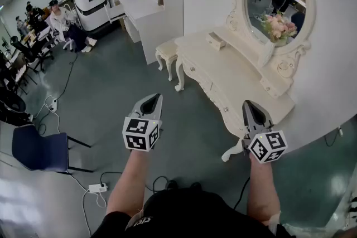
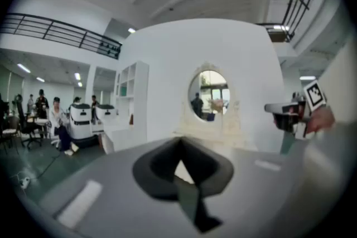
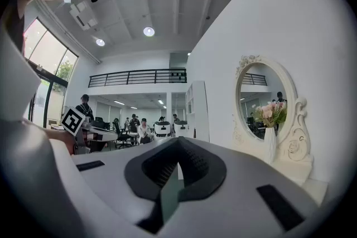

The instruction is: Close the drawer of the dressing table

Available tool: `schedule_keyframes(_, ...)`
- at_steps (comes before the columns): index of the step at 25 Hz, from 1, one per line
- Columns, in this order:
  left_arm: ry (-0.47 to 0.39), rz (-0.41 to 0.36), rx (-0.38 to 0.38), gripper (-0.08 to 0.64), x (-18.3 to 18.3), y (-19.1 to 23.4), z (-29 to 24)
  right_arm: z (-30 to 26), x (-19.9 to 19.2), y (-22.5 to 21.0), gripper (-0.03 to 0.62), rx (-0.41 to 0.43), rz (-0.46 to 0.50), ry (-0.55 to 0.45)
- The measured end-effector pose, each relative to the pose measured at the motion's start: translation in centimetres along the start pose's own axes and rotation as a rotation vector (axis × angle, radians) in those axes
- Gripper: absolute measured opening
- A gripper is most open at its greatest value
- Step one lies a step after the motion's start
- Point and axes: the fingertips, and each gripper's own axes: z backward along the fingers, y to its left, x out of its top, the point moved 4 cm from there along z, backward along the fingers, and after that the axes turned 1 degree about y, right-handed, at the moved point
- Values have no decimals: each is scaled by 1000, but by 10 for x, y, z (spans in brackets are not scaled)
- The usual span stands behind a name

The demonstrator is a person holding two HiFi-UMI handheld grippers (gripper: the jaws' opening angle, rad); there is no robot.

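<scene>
The cream dressing table [image 1: 234, 72] stands against the white wall, with an oval mirror [image 1: 276, 0] and a vase of pink flowers [image 1: 279, 26] on it. Its front drawers [image 1: 202, 79] face the floor; I cannot tell whether one stands out. My left gripper [image 1: 152, 96] is shut and empty over the grey floor, left of the table. My right gripper [image 1: 249, 103] is shut on nothing, beside the table's near front corner. The left gripper view shows its meeting jaws [image 2: 179, 139] and the mirror [image 2: 209, 95] ahead. In the right gripper view the jaws [image 3: 178, 139] are closed, with the mirror [image 3: 262, 100] to the right.
A small cream stool [image 1: 166, 53] stands at the table's far end, beside a white shelf unit [image 1: 153, 3]. A blue chair [image 1: 42, 150] and a power strip [image 1: 97, 188] with cables are on the floor at the left. Seated people and white machines [image 1: 92, 5] fill the far left.
</scene>
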Motion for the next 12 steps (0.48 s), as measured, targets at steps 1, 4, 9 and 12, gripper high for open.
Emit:
schedule_keyframes(1, 1, -1, -1, 9, 0, -2, 0, 0, -2, 0, -9, 2, -3, 3)
schedule_keyframes(4, 4, -5, -5, 9, 0, -6, -1, 0, -5, -1, -9, 6, -10, 9)
schedule_keyframes(9, 26, -37, -38, 9, -3, -22, -4, 5, -8, -3, -9, 11, -22, 8)
schedule_keyframes(12, 27, -32, -44, 9, -5, -30, -3, 11, -11, -6, -9, 18, -27, 4)
